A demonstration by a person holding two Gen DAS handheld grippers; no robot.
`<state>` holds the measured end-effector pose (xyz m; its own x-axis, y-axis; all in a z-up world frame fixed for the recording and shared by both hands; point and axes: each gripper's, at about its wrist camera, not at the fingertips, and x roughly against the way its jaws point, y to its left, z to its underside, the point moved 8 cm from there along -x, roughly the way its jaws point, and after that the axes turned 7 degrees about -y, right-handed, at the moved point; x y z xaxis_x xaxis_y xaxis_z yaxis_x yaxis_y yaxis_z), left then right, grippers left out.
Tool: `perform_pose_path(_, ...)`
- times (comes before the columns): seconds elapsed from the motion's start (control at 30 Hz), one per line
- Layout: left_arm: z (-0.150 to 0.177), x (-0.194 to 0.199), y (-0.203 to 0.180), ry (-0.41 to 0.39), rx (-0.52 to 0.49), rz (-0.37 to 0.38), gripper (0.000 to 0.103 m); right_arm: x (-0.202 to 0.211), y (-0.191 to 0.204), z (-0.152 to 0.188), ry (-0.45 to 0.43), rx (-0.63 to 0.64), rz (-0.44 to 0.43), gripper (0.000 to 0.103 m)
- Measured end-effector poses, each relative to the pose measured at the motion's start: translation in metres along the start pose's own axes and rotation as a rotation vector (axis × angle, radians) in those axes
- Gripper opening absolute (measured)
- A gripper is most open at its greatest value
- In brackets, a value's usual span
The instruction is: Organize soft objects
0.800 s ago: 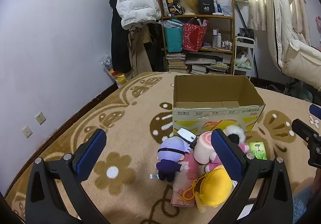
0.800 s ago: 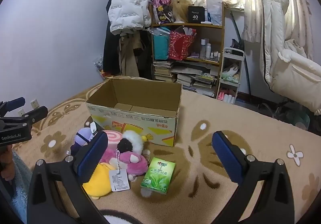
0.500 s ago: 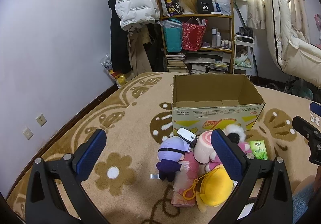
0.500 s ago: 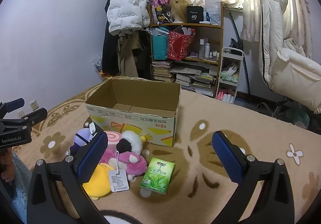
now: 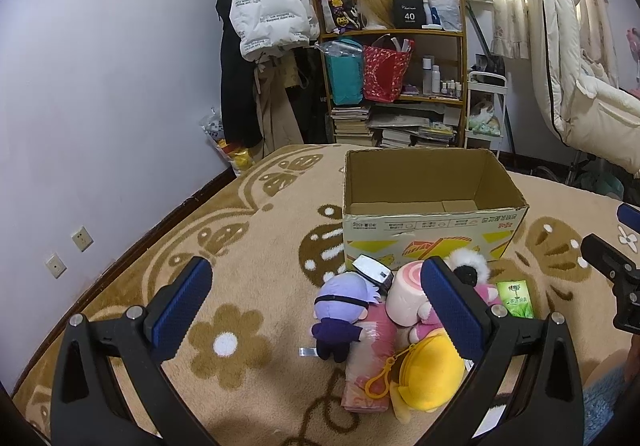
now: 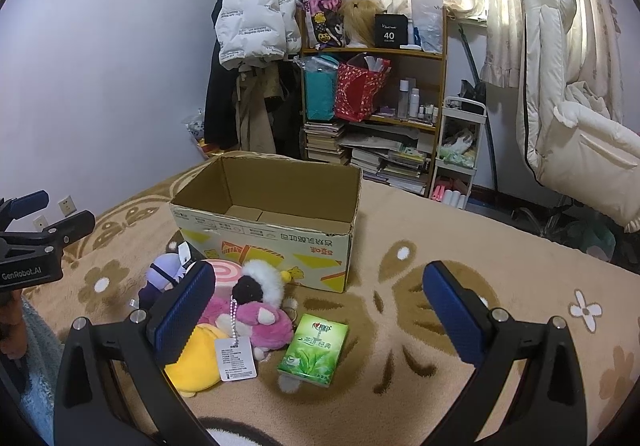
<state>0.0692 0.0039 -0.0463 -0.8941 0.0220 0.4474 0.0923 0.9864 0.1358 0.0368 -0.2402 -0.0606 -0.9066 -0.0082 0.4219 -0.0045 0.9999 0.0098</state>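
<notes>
The fingers of the left gripper (image 5: 316,304) and right gripper (image 6: 316,304) are spread wide, nothing held. Perhaps four plush toys (image 6: 244,310), one tissue pack (image 6: 314,350) and one empty cardboard box (image 6: 272,234) are counted on a flowered rug (image 6: 400,386). The toys lie below the left fingers.

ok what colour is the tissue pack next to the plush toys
Green, with a leaf print; the tissue pack shows best in the right wrist view.
</notes>
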Motion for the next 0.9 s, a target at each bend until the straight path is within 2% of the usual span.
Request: perform_pose_path(0.9,0.0020,0.0008,-0.0042,-0.006,-0.009,-0.003,0.103,-0.0023,0.0061,0.0041,0.012,-0.018,-0.009,0.103)
